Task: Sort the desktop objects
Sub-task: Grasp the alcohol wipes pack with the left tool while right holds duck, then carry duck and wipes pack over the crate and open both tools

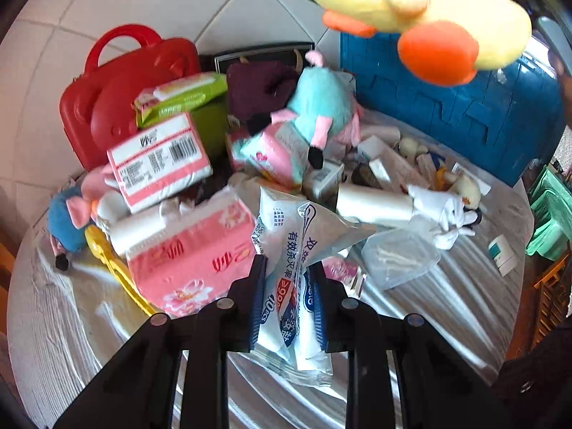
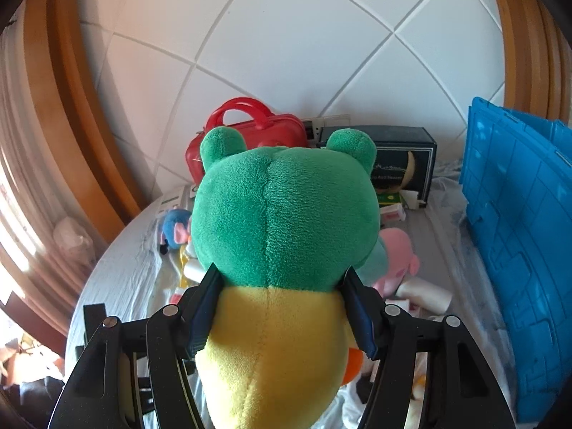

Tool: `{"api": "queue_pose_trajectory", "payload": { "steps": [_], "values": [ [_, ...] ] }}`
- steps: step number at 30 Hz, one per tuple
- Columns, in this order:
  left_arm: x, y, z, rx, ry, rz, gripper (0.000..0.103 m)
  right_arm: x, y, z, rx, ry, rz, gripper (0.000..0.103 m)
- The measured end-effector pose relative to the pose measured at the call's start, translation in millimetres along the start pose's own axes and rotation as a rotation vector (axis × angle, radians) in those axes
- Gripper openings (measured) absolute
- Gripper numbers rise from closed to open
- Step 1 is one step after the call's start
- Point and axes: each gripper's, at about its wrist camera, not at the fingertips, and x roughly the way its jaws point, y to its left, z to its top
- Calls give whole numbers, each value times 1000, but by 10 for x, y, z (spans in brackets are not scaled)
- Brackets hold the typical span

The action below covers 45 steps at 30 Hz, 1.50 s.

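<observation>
My left gripper (image 1: pixel 290 268) is shut on a white and blue pack of wet wipes (image 1: pixel 286 250) and holds it over the front of the pile on the table (image 1: pixel 447 304). My right gripper (image 2: pixel 282 279) is shut on a plush duck with a green hood and yellow body (image 2: pixel 282 214), held up in the air above the table (image 2: pixel 118 275). The same duck (image 1: pixel 429 10) hangs at the top right of the left wrist view, with orange feet showing.
The pile holds pink tissue packs (image 1: pixel 186 261), a turquoise plush (image 1: pixel 321 103), a blue plush (image 1: pixel 68 221), white rolls (image 1: pixel 375 203) and a clear lidded box (image 1: pixel 400 257). A red case (image 1: pixel 107 100), a blue crate (image 1: pixel 464 107) and a dark box (image 2: pixel 404 157) stand at the back.
</observation>
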Motion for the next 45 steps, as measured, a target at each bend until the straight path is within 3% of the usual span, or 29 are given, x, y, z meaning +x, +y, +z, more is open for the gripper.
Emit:
{"api": "queue_pose_trajectory", "payload": {
  "steps": [9, 16, 24, 32, 39, 41, 44, 45],
  "values": [
    [-464, -492, 811, 72, -195, -67, 23, -842, -203, -171, 78, -118, -108, 64],
    [-545, -1147, 1522, 166, -317, -182, 23, -1794, -541, -279, 128, -264, -317, 64],
    [-452, -2144, 2274, 270, -388, -271, 23, -2778, -1525, -312, 242, -435, -482, 64],
    [-122, -3040, 3187, 260, -432, -310, 23, -3181, -2654, -161, 300, -452, -506, 64],
    [128, -3562, 3611, 272, -427, -279, 26, -3274, -3384, -83, 357, -434, -501, 66],
    [196, -3658, 3717, 263, -427, -233, 37, -3273, -3533, -65, 381, -436, -483, 72],
    [273, -3767, 3899, 245, -418, -148, 94, -3365, -3705, -37, 418, -480, -464, 78],
    [257, -3775, 3939, 234, -432, -135, 102, -3404, -3720, -14, 420, -492, -469, 80]
  ]
}}
